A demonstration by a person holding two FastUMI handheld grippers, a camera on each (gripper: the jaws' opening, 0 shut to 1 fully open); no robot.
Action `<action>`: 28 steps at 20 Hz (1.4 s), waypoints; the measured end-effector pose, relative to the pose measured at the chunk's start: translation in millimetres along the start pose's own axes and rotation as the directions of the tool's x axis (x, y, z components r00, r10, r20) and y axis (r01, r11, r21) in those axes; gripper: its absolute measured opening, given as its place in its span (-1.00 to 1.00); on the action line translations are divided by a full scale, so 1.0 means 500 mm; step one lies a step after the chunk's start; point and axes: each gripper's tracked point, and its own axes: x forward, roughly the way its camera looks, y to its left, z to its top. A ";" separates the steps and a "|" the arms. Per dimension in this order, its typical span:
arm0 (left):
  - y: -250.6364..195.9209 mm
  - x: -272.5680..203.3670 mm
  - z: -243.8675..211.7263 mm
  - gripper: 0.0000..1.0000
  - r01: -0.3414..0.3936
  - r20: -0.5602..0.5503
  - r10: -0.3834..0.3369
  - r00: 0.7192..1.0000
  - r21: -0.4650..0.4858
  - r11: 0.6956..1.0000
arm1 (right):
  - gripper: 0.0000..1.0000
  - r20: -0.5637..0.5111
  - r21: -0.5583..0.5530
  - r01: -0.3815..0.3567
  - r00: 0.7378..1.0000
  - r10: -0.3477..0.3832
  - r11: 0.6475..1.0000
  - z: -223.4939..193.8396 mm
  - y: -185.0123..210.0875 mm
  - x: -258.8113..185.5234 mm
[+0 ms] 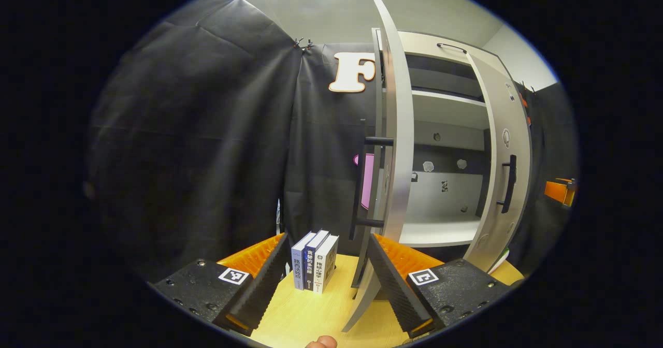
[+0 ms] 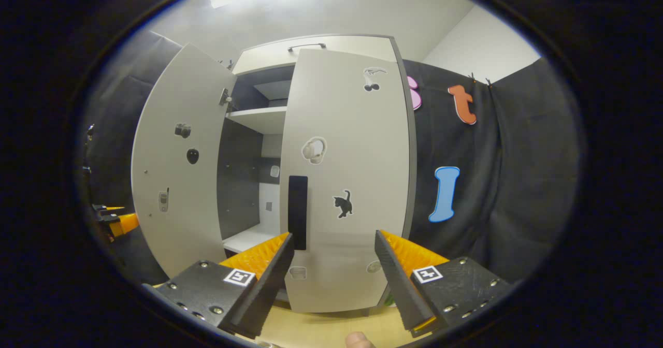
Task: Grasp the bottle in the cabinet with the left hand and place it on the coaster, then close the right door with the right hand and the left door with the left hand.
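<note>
On the tabletop (image 1: 311,312) in the left gripper view, three books (image 1: 315,260) stand upright at 6 o'clock, between the fingers of the left claw (image 1: 327,275), whose jaws are spread wide apart and hold nothing. Just right of the books, the left door (image 1: 393,146) is seen nearly edge-on, swung out toward the camera, its dark handle (image 1: 362,182) on the outer face. Past it, at 3 o'clock, the cabinet (image 1: 445,182) stands open with pale shelves; the lower shelf (image 1: 435,231) is bare where it can be seen. The right door (image 1: 505,167) is partly open at 3 o'clock. I cannot make out the bottle or the coaster in either view, so I cannot tell where they are.

In the right gripper view, the right claw (image 2: 334,270) hangs in front of the right door (image 2: 347,182), jaws wide apart, nothing between them. That door's handle (image 2: 297,211) sits just above the claw's left finger. The left door (image 2: 178,167) stands open at 9 o'clock, and the left claw (image 2: 111,221) peeks from behind its edge.
</note>
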 end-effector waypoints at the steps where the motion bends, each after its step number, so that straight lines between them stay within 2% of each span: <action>1: 0.001 0.000 -0.002 0.92 0.001 -0.001 -0.001 1.000 0.007 1.000 | 0.90 -0.001 0.001 -0.002 1.000 0.002 1.000 0.000 0.000 0.001; 2: -0.001 0.000 -0.001 0.83 0.001 0.000 -0.001 1.000 0.013 1.000 | 0.90 -0.002 0.002 -0.004 1.000 0.004 1.000 -0.001 0.000 0.002; 3: -0.001 0.001 -0.001 0.83 0.002 0.001 -0.002 1.000 0.016 1.000 | 0.90 -0.001 0.003 -0.006 1.000 0.006 1.000 -0.001 0.001 0.001; 4: -0.003 0.000 0.000 0.92 0.003 0.000 -0.003 1.000 0.016 1.000 | 0.84 -0.001 0.004 -0.009 1.000 0.009 1.000 -0.001 0.001 0.002; 5: -0.003 -0.001 -0.001 0.92 0.004 0.002 -0.004 1.000 0.011 1.000 | 0.91 -0.001 0.004 -0.011 1.000 0.011 1.000 -0.001 0.002 0.003; 7: -0.003 0.000 -0.003 0.92 0.009 0.002 -0.009 1.000 -0.006 1.000 | 0.91 -0.004 0.005 -0.015 1.000 0.015 1.000 -0.004 0.002 0.007; 9: -0.005 -0.001 -0.003 0.83 0.012 0.000 -0.012 1.000 -0.023 1.000 | 0.90 -0.003 0.010 -0.020 1.000 0.020 1.000 -0.002 0.005 0.013; 10: -0.006 -0.001 -0.003 0.92 0.013 -0.001 -0.013 1.000 -0.028 1.000 | 0.90 -0.002 0.013 -0.023 1.000 0.023 1.000 -0.003 0.006 0.013; 11: -0.006 0.000 -0.005 0.93 0.014 -0.001 -0.014 1.000 -0.032 0.999 | 0.90 -0.001 0.015 -0.025 1.000 0.025 1.000 -0.001 0.006 0.015; 12: -0.007 0.000 -0.005 0.83 0.018 -0.003 -0.019 1.000 -0.036 0.999 | 0.91 -0.001 0.017 -0.027 1.000 0.027 0.999 -0.002 0.006 0.015; 13: -0.011 -0.001 -0.007 0.83 0.024 -0.003 -0.025 1.000 -0.040 0.999 | 0.91 -0.002 0.018 -0.028 1.000 0.028 0.999 -0.002 0.006 0.015; 15: -0.022 -0.003 -0.008 0.92 0.038 -0.005 -0.039 0.999 -0.050 0.998 | 0.90 -0.001 0.022 -0.032 0.999 0.032 0.999 -0.001 0.009 0.017; 16: -0.027 -0.003 -0.008 0.84 0.044 -0.006 -0.045 0.999 -0.055 0.998 | 0.91 0.001 0.025 -0.033 0.999 0.033 0.999 0.000 0.008 0.016; 18: -0.037 -0.006 -0.008 0.84 0.052 -0.006 -0.052 0.999 -0.059 0.997 | 0.91 0.002 0.028 -0.034 0.999 0.034 0.999 0.002 0.007 0.015; 19: -0.042 -0.007 -0.009 0.92 0.056 -0.007 -0.057 0.998 -0.058 0.997 | 0.91 0.003 0.029 -0.034 0.999 0.034 0.999 0.003 0.006 0.014; 21: -0.056 -0.007 -0.010 0.83 0.077 -0.009 -0.077 0.997 -0.061 0.995 | 0.90 0.002 0.029 -0.033 0.999 0.032 0.999 0.002 0.003 0.011; 23: -0.075 -0.007 -0.013 0.92 0.104 -0.014 -0.105 0.994 -0.065 0.992 | 0.90 0.003 0.028 -0.030 1.000 0.030 0.999 0.004 -0.001 0.009; 24: -0.085 -0.008 -0.012 0.83 0.115 -0.014 -0.117 0.993 -0.067 0.991 | 0.90 0.003 0.028 -0.028 1.000 0.028 0.999 0.005 -0.003 0.006; 27: -0.120 -0.009 -0.015 0.83 0.156 -0.015 -0.158 0.987 -0.064 0.986 | 0.90 0.004 0.025 -0.019 1.000 0.019 1.000 0.007 -0.011 -0.005; 28: -0.132 -0.008 -0.015 0.92 0.171 -0.015 -0.173 0.985 -0.064 0.983 | 0.90 0.004 0.024 -0.014 1.000 0.014 1.000 0.007 -0.014 -0.008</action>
